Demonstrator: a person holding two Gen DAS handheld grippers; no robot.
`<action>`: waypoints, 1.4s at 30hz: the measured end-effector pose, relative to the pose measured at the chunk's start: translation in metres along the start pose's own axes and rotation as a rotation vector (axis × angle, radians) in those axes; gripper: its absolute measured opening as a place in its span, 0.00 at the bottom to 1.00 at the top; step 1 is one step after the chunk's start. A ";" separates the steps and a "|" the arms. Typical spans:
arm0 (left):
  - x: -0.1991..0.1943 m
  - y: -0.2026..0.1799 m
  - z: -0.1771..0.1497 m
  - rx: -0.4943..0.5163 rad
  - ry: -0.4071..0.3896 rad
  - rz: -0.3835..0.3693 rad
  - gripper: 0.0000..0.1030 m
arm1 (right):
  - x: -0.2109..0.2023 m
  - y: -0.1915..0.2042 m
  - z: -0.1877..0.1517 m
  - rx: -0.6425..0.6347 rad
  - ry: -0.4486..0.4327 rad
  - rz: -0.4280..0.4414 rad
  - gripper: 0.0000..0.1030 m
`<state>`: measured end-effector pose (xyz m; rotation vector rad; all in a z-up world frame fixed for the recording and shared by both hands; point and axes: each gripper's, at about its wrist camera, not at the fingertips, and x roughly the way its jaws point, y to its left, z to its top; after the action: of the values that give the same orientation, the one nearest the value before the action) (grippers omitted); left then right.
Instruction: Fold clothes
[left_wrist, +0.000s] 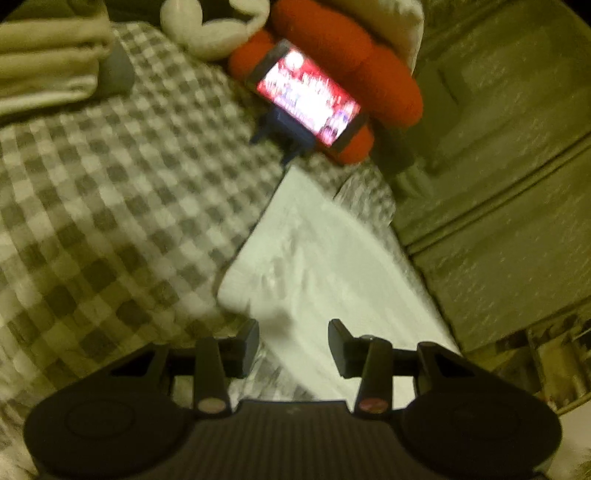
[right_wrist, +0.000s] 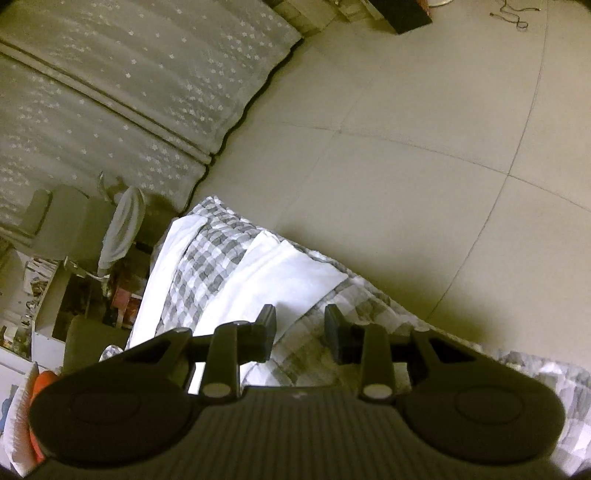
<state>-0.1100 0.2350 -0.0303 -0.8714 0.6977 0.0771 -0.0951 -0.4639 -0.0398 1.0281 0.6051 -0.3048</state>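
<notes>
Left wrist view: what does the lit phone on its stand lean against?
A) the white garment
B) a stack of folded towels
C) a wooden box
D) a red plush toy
D: the phone, screen glowing, sits on a dark stand directly against the red plush toy, beyond the white garment on the checked bedspread.

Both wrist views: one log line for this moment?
left gripper: open, empty | right gripper: open, empty | white garment: flat on checkered bedspread

Your right hand-held gripper (right_wrist: 300, 332) fills the bottom of the frame, jaws apart and empty above the checkered bedcover (right_wrist: 207, 258). A white folded garment (right_wrist: 288, 269) lies just ahead at centre. Tiled floor (right_wrist: 406, 147) spreads upper right; a star-patterned mattress (right_wrist: 129, 92) lies upper left.
</notes>
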 end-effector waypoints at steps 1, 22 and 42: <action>0.005 0.001 -0.002 -0.003 0.010 0.000 0.41 | 0.000 0.000 -0.003 -0.006 -0.006 0.003 0.33; 0.032 0.000 0.011 0.033 -0.119 0.059 0.02 | 0.005 0.010 0.001 -0.088 -0.106 0.058 0.04; -0.011 0.001 0.014 0.104 -0.179 0.051 0.02 | -0.059 -0.002 -0.012 -0.162 -0.188 0.119 0.03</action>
<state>-0.1119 0.2478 -0.0181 -0.7373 0.5518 0.1612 -0.1468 -0.4569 -0.0101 0.8643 0.3903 -0.2403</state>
